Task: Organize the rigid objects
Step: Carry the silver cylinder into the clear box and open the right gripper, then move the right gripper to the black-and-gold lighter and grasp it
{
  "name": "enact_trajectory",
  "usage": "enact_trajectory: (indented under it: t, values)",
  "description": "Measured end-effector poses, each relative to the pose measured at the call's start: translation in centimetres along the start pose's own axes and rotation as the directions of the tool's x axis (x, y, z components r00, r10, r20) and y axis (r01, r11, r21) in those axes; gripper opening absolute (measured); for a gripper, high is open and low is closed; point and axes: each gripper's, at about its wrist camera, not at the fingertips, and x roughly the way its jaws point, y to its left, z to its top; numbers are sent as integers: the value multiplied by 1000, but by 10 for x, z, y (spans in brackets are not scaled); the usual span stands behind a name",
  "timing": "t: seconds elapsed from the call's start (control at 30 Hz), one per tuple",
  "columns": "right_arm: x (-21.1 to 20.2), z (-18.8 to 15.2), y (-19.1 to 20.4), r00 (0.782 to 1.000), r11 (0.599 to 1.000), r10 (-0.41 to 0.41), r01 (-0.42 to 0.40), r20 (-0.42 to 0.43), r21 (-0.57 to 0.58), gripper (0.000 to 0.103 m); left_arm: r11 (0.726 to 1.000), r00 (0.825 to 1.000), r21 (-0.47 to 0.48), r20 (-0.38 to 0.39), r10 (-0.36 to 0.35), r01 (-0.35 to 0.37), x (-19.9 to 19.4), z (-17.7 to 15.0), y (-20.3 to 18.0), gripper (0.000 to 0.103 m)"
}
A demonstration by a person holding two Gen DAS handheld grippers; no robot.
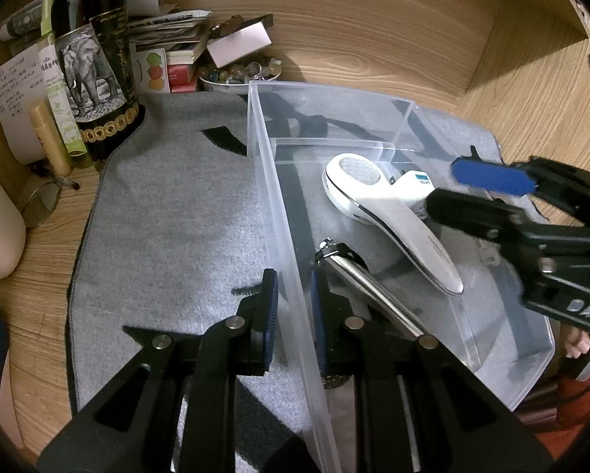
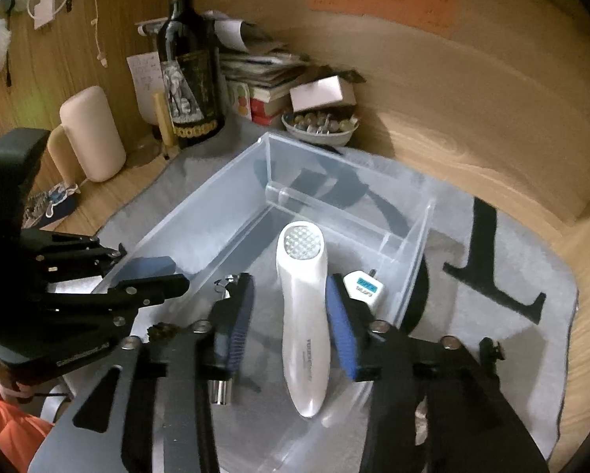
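A clear plastic bin sits on a grey mat. Inside lie a white handheld device, a metal cylindrical tool and a small white gadget with a blue label. My left gripper straddles the bin's left wall, one finger on each side, jaws narrowly apart. My right gripper is open above the bin, its fingers on either side of the white device without holding it. The right gripper also shows in the left wrist view, and the left gripper in the right wrist view.
A dark bottle with an elephant label, small tubes, stacked books and papers, a small box and a bowl of marbles crowd the far left corner. A beige cylinder stands at left. Wooden walls enclose the desk.
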Motion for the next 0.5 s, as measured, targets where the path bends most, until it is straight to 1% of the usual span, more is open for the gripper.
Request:
enact_trajectory:
  t: [0.03,0.17,0.23,0.3,0.4,0.5]
  values:
    - [-4,0,-1,1000,1000,-7,6,14,5,47,1000,1000,0,0,0,0,0,0,0,17]
    - [-23,0,-10,996,998,-49,47,74,34,58,1000,1000,0,0,0,0,0,0,0,17]
    - [-34,-2,-19,991,995,-85,79,105,62,71,1000,1000,1,0,0,0,0,0,0,17]
    - [-43,-10,-31,984,988,-131,119,122,100,77,1000,1000,0,0,-1,1,-1,0,1,17]
    - [-50,-22,-49,975,972,-194,177,106,154,77,1000,1000,0,0,-1,1,-1,0,1,17]
    - [-56,-41,-74,965,942,-253,232,64,241,77,1000,1000,4,1,3,-3,0,0,0,17]
